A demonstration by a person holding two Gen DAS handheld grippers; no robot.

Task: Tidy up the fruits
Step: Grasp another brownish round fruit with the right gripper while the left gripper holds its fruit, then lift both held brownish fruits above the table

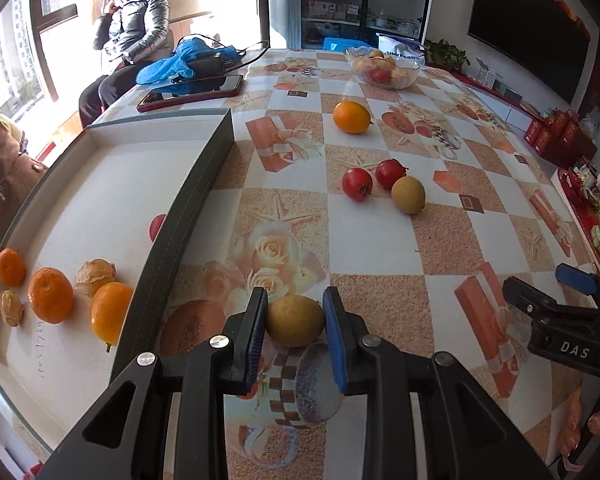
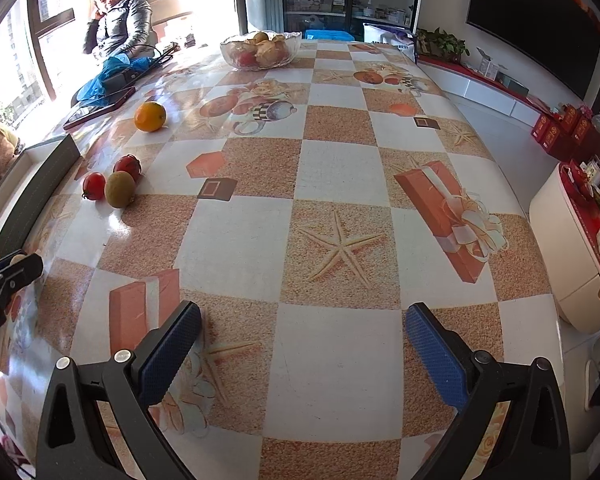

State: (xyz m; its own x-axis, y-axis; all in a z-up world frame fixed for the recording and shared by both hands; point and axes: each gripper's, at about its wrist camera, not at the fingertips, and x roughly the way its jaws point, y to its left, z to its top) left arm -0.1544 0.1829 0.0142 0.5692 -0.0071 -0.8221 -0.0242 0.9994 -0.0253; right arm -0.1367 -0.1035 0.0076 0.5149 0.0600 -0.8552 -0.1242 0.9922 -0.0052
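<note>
My left gripper [image 1: 295, 312] is shut on a yellow-green round fruit [image 1: 295, 321], just right of the tray wall [image 1: 188, 216]. The white tray [image 1: 100, 184] at the left holds several oranges [image 1: 50, 294], dried brown fruits [image 1: 96, 276] and a red fruit [image 1: 157, 227] half hidden by the wall. On the table lie an orange [image 1: 352, 117], two red fruits [image 1: 357, 184] and another yellow-green fruit [image 1: 408, 195]; they also show in the right wrist view [image 2: 119, 189]. My right gripper [image 2: 302, 344] is open and empty above the patterned tablecloth; it also shows at the right of the left wrist view [image 1: 540, 292].
A glass bowl [image 1: 384, 67] of fruit stands at the table's far end. A red phone [image 1: 192, 94] and a blue bag [image 1: 188, 62] lie at the far left. A person [image 1: 132, 32] sits by the window. Red boxes [image 1: 552, 136] stand right of the table.
</note>
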